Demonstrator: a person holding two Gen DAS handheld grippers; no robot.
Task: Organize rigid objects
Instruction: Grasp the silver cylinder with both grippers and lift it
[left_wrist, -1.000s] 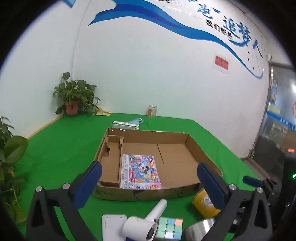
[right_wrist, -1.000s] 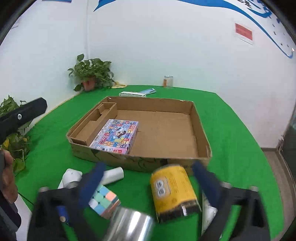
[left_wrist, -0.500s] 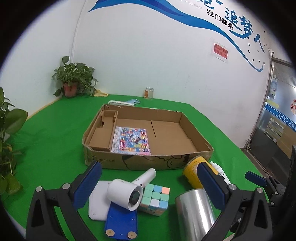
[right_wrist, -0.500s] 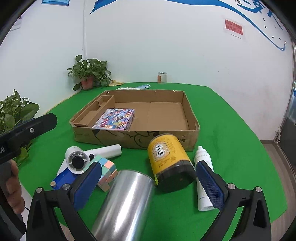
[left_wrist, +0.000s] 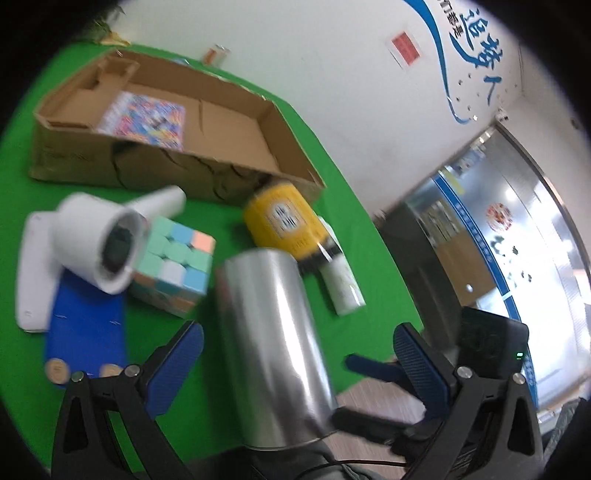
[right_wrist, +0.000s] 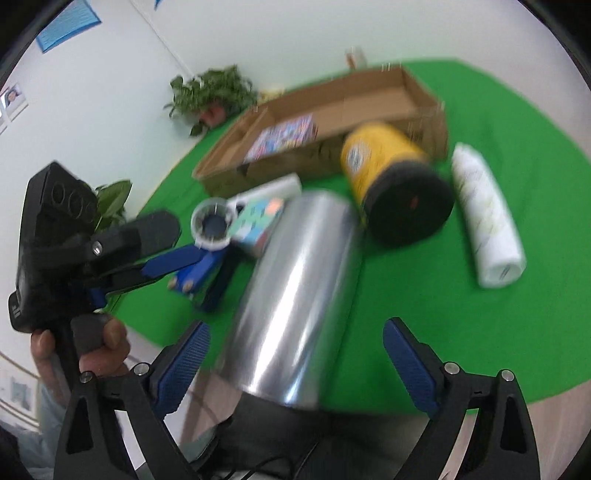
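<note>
Sorting has barely begun: we see only the puzzle box (left_wrist: 146, 120) in the cardboard tray (left_wrist: 280, 147); both hand-held grippers, left (left_wrist: 295, 365) and right (right_wrist: 295, 362), gape wide around the steel cylinder (left_wrist: 273, 343), the right one's jaws having just been closing slightly.

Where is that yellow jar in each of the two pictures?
Left wrist view: yellow jar lies just above centre, below the cardboard box's right corner.
Right wrist view: yellow jar lies upper right of centre.
Shared landmark: silver cylinder right beside it.

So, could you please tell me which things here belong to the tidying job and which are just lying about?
For the job: cardboard box, silver cylinder, yellow canister, white bottle, puzzle cube, hair dryer.

Lying about: potted plant, glass jar.
</note>
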